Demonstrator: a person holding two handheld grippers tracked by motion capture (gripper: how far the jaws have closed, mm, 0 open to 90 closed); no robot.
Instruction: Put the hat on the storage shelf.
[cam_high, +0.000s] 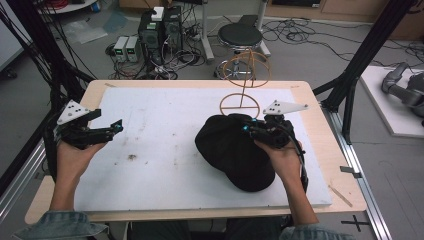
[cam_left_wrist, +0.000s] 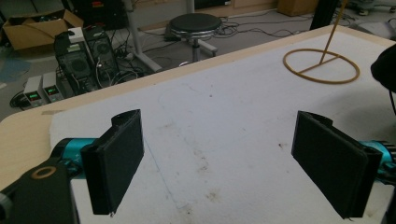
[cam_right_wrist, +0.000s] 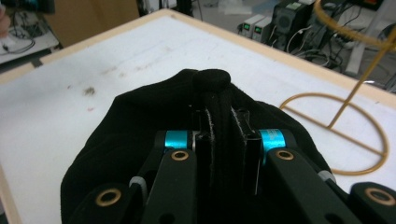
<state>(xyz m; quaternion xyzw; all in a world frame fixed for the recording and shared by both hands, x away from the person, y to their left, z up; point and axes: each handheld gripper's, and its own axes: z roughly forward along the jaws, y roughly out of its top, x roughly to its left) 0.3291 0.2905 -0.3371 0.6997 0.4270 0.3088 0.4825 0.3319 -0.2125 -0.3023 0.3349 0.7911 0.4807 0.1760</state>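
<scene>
Nearest you, your right gripper has its jaws pinched nearly together on a fold of the black cap, right at the crown beside the top button. The cap lies on the white mat, right of centre, its bulk slumped toward you. It looks light and soft: the cloth bunches between the jaws, so expect it to droop and swing if you lift. The crown fold gives a fair hold; the brim is likely stiffer, but I cannot make it out here. Your left gripper hovers over the mat's left side, jaws spread wide and empty, well apart from the cap. Beyond the cap stands the wire hat stand, its ring base just behind the crown.
</scene>
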